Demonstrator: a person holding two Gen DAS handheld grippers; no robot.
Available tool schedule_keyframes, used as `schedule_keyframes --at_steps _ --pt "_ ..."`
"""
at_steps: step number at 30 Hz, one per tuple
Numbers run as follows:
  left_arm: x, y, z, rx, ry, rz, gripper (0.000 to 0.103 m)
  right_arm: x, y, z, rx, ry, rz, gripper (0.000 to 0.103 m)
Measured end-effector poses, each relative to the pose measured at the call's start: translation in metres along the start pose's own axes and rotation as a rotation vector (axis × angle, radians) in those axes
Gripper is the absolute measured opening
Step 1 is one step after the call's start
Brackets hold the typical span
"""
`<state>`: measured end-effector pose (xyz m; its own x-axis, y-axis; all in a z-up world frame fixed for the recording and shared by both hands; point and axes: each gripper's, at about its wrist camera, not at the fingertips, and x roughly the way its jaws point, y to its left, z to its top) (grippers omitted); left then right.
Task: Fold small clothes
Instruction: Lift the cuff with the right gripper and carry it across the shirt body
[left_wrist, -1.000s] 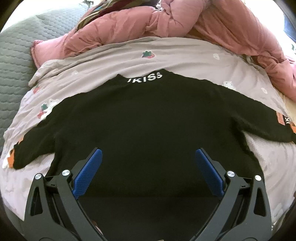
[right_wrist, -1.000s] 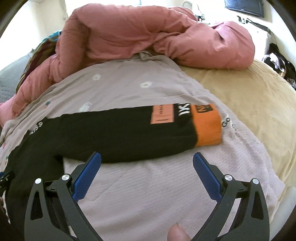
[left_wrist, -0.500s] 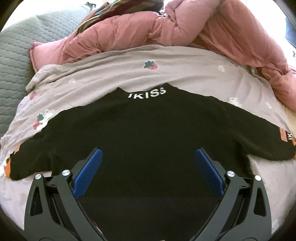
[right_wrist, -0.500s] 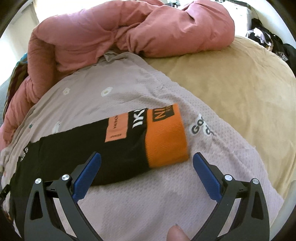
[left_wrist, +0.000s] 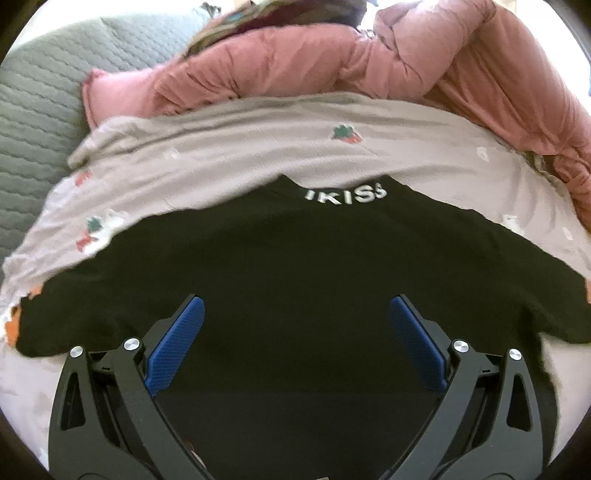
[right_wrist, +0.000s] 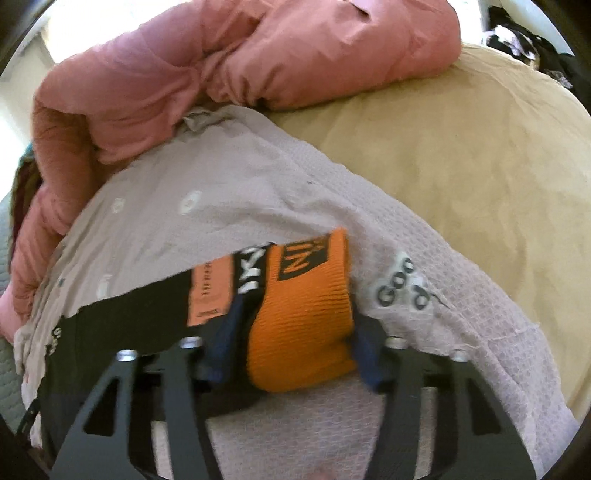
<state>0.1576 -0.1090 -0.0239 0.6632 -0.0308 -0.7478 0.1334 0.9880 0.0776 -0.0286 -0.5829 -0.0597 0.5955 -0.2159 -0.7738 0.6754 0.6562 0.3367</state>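
Note:
A small black sweater with white "IKISS" lettering at the collar lies spread flat on a mauve blanket. My left gripper hovers open over the sweater's body, with nothing between its blue pads. In the right wrist view the sweater's sleeve ends in an orange cuff. My right gripper straddles that cuff, its jaws closing, and the blue pads touch both sides of the cuff, which bulges between them. The picture there is blurred.
A bunched pink duvet lies along the far side of the blanket. A grey quilted cover is at the left. Right of the blanket is a tan sheet, with dark clothes beyond it.
My right gripper has come down over the sleeve end and its jaws have narrowed from wide open onto the orange cuff. The left gripper has drifted a little, still open.

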Motion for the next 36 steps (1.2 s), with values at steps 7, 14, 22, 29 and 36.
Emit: schedule_keyframes --at_steps 7,14,22,29,36 --pt "-0.004 0.012 -0.006 -0.007 -0.027 -0.034 0.094 -0.027 0.038 0.002 -0.101 -0.103 0.016 0.018" --pt "-0.003 0.038 -0.010 -0.063 -0.022 -0.043 0.094 -0.047 0.094 -0.003 -0.193 -0.148 0.085 0.012" --pt "-0.006 0.067 -0.013 -0.114 -0.027 -0.050 0.094 -0.062 0.179 -0.022 -0.297 -0.134 0.220 0.008" --pt "-0.007 0.081 -0.011 -0.129 -0.025 -0.073 0.094 -0.067 0.260 -0.048 -0.387 -0.092 0.359 0.008" --pt "-0.005 0.092 -0.011 -0.149 -0.020 -0.119 0.094 -0.057 0.328 -0.078 -0.443 -0.008 0.483 0.008"
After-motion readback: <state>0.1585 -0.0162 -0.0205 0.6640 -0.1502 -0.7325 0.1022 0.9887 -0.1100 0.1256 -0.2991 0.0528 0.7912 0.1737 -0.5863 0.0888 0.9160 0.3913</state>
